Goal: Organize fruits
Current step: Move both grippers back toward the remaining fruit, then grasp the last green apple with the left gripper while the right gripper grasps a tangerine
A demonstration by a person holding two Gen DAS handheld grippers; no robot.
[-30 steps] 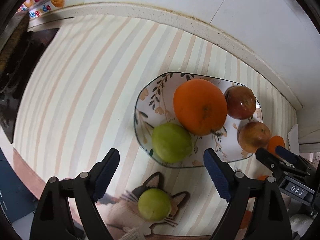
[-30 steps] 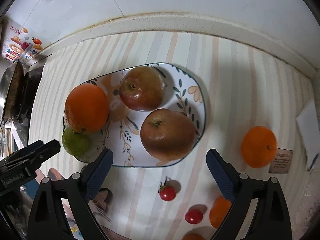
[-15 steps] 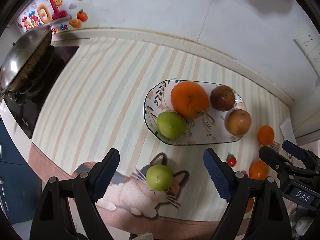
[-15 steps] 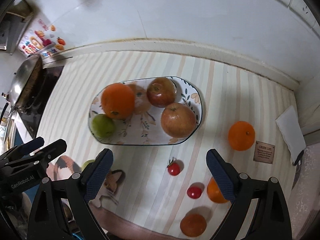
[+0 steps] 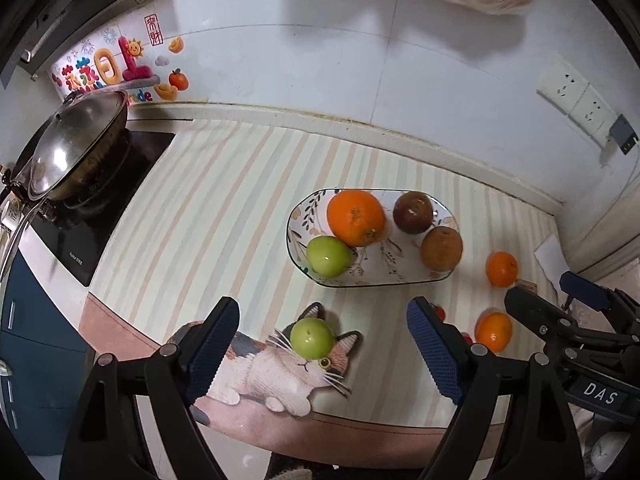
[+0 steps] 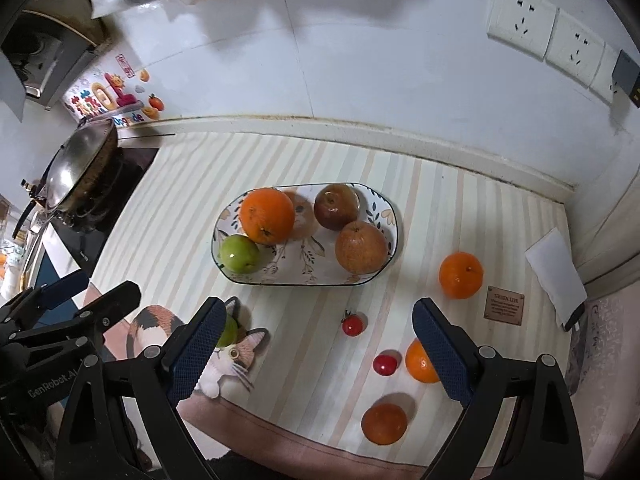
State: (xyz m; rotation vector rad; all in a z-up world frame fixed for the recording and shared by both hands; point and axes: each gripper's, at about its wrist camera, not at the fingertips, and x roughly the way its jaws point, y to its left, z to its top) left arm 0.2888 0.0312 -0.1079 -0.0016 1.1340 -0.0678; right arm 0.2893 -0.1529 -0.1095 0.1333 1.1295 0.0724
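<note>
A leaf-patterned oval plate (image 5: 298, 236) (image 6: 384, 206) on the striped mat holds a big orange (image 5: 355, 217) (image 6: 267, 216), a green apple (image 5: 329, 256) (image 6: 239, 254) and two reddish-brown apples (image 5: 413, 212) (image 6: 361, 246). A second green apple (image 5: 312, 338) (image 6: 229, 330) lies on the cat picture near the front edge. My left gripper (image 5: 322, 350) hangs open high above that apple, nothing between its fingers. My right gripper (image 6: 316, 350) is open too, high over two cherry tomatoes (image 6: 353, 324) and three small oranges (image 6: 460, 275).
A lidded wok (image 5: 68, 148) sits on a black cooktop (image 5: 80, 236) at the left. The tiled wall with sockets (image 6: 520, 20) runs behind the counter. A white paper (image 6: 554, 270) and a small brown card (image 6: 504, 305) lie at the right. The counter's front edge is close below.
Both grippers have risen and drawn back from the plate, so the fruit looks smaller and more of the counter, wall and wok shows. Both stayed open. No fruit moved.
</note>
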